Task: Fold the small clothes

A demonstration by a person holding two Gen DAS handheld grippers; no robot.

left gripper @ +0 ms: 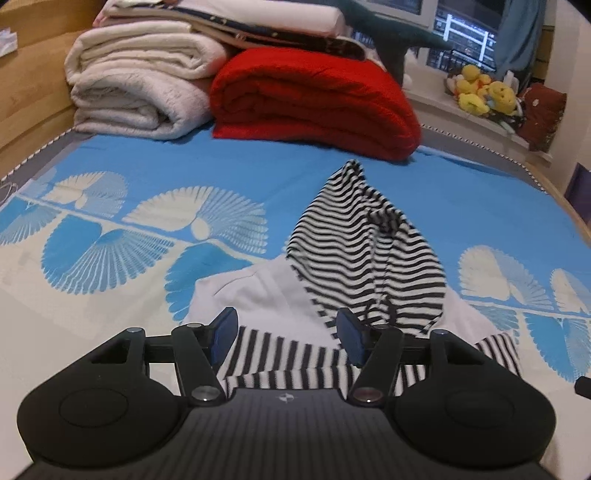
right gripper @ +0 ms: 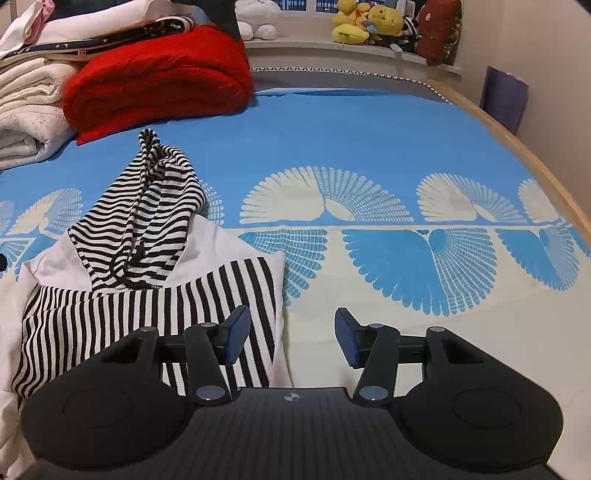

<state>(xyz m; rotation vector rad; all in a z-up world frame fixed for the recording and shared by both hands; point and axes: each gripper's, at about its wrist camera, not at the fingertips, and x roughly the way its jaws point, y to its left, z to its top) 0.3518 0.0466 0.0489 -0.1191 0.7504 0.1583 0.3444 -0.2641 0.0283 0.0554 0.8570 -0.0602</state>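
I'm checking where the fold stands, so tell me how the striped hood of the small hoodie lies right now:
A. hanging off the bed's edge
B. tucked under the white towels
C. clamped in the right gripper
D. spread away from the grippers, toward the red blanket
D: the striped hood lies loose on the bedspread, its tip toward the red blanket; both grippers stand open, holding nothing.

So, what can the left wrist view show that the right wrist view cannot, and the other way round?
Only the left wrist view: the open left gripper over the garment, and a window.
Only the right wrist view: the open right gripper at the garment's edge, a white plush toy and a purple bag.
Both: the striped hooded garment, the red blanket, the white blankets, the yellow plush toys and the blue bedcover.
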